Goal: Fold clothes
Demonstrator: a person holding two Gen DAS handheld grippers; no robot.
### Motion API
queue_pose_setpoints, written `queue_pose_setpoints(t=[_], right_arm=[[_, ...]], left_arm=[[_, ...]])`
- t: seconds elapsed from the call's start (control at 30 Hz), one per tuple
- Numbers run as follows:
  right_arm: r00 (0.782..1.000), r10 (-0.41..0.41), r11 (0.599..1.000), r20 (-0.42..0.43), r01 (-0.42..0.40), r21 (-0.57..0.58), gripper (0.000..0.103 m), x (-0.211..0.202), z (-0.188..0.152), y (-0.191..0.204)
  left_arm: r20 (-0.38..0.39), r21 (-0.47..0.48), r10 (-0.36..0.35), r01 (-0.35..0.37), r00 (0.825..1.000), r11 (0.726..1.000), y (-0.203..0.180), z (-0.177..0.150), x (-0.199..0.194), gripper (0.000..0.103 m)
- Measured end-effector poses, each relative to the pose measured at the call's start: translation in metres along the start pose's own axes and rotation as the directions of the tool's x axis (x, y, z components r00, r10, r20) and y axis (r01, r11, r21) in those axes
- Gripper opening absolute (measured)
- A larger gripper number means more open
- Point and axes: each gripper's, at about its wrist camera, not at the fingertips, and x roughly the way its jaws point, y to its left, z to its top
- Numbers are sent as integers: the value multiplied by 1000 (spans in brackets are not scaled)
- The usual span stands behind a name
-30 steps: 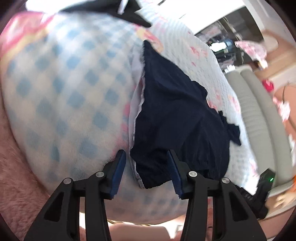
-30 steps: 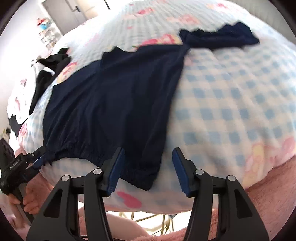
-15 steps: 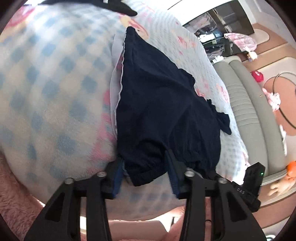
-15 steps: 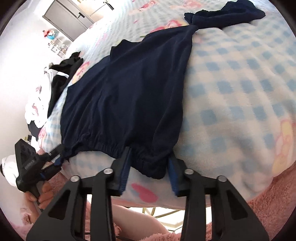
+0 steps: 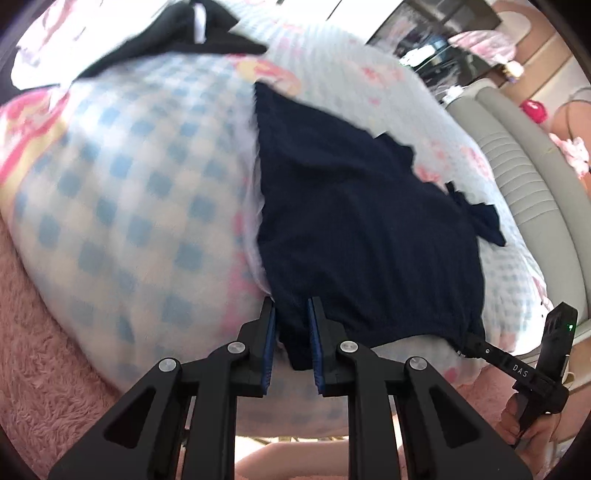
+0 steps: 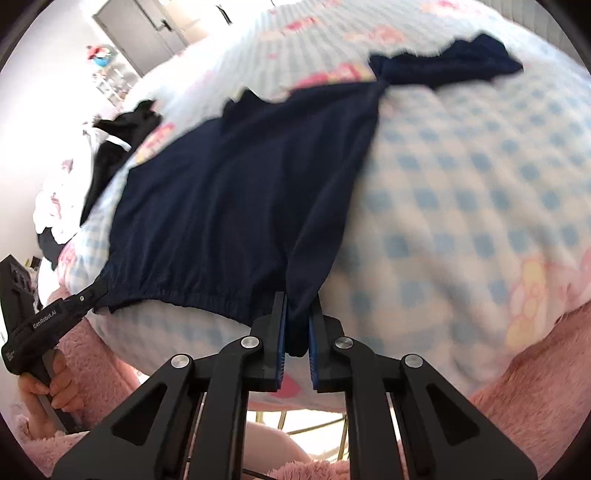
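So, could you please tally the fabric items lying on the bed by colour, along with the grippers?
Navy gathered-hem garment: 1
Black-and-white clothing heap: 1
Blue-checked blanket with pink prints: 1
Black two-finger grippers, left gripper and right gripper, each on the navy hem: 2
Total: 5

Both wrist views look steeply down, close, sharing the navy garment.

Checked bed cover; navy garment flat; black clothes, prob.
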Motion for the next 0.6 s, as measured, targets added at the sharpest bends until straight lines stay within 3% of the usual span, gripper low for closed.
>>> queue_pose_setpoints(t=[0.1, 0.17, 0.27, 0.37, 0.47, 0.53, 0.57, 0.6], right_arm=[[1000, 17, 999, -16, -16, 36, 10, 1, -3, -10], [1000, 28, 999, -5, -27, 39, 18, -5, -3, -12], [999, 49, 998, 20, -50, 34, 23, -17, -2, -14], [999, 49, 998, 12, -49, 42, 23, -10, 0, -12], [999, 23, 998, -24, -22, 54, 21, 6, -1, -5], [1000, 14, 998, -28, -13, 60, 21, 6, -4, -7], [1000, 12, 998, -26, -10, 61, 20, 4, -5, -8], [1000, 7, 998, -27, -5, 62, 20, 2, -6, -9]], left_arm=[[-1, -50, -19, 19, 1000, 999, 14, 3, -3, 19], [49, -42, -48, 50, 998, 998, 11, 6, -14, 18], [118, 67, -126, 118, 985, 991, -11, 12, -30, 18], [75, 192, -179, 162, 981, 968, -38, 14, -22, 19], [16, 228, -45, 41, 999, 973, -41, 11, -3, 19], [-21, 255, 46, -39, 999, 966, -42, 9, 10, 19], [-24, 224, 123, -115, 992, 968, -29, 8, 12, 19], [-31, 174, 118, -111, 993, 979, -17, 9, 10, 19]])
